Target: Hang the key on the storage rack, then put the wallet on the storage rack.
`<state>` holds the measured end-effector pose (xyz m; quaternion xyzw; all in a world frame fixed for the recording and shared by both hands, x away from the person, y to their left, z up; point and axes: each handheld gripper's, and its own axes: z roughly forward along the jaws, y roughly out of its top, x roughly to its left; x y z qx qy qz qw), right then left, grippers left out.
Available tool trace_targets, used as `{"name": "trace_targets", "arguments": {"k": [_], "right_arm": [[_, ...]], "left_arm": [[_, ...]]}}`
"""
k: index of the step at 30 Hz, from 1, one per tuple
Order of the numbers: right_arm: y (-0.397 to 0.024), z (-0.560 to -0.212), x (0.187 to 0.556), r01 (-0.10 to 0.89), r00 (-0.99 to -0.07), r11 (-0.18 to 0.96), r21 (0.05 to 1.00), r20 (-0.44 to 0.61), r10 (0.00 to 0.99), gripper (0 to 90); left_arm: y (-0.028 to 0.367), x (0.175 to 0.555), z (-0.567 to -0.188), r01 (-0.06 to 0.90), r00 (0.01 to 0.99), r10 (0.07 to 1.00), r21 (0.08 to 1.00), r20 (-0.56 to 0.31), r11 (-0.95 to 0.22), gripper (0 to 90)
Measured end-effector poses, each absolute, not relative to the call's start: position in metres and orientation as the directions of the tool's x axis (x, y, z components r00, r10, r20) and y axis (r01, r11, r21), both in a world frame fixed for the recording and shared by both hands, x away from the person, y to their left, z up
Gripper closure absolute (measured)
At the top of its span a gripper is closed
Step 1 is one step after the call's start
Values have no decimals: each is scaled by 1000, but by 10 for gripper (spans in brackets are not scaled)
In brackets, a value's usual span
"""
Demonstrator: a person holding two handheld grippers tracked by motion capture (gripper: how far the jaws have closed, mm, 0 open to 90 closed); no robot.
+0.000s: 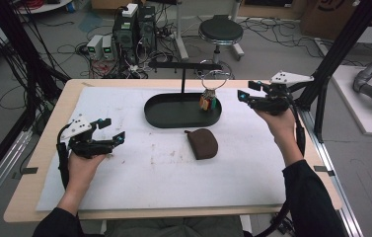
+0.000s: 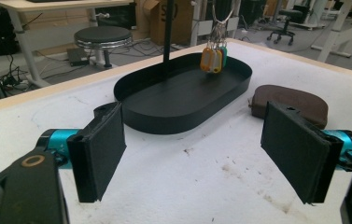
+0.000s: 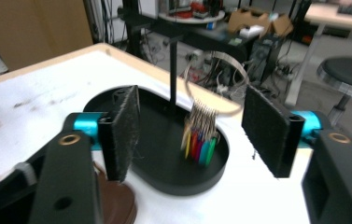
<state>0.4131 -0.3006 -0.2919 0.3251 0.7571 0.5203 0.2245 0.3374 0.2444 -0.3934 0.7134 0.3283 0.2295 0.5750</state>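
In the high view, the left tool (image 1: 110, 131) is hovering spread at lower left, the right tool (image 1: 250, 90) spread at upper right. In the left gripper view, a black tray (image 2: 183, 100) is sitting centre frame, a brown pouch (image 2: 290, 102) right. In the right gripper view, a key ring (image 3: 201, 135) is hanging over the tray, centre frame.

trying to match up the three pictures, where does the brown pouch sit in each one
High view: the brown pouch lies on the white mat just in front of the black oval tray, right of centre.
Left gripper view: at the right, past the tray's right end, partly behind the right jaw.
Right gripper view: bottom left, a brown edge low behind the left jaw.
Shared landmark: the tray with its post and the hanging bunch of keys.
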Motion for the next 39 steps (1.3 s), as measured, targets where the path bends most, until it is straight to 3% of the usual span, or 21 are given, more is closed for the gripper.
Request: {"name": "trace_targets", "arguments": {"k": [19,28,39], "right_arm": [[-313,-353,363,292,-711,201,935,72,699,329],[-322,-378,357,344,-687,189,920,110,718,306],[-332,-384,355,371,-654,154,916,140,743,262]], "left_arm": [[251,336,-395,223,669,740,967,-62,-120,218],[252,335,-396,224,663,746,968,-69,-110,218],[246,338,-398,223,672,737,968,-67,-115,218]]}}
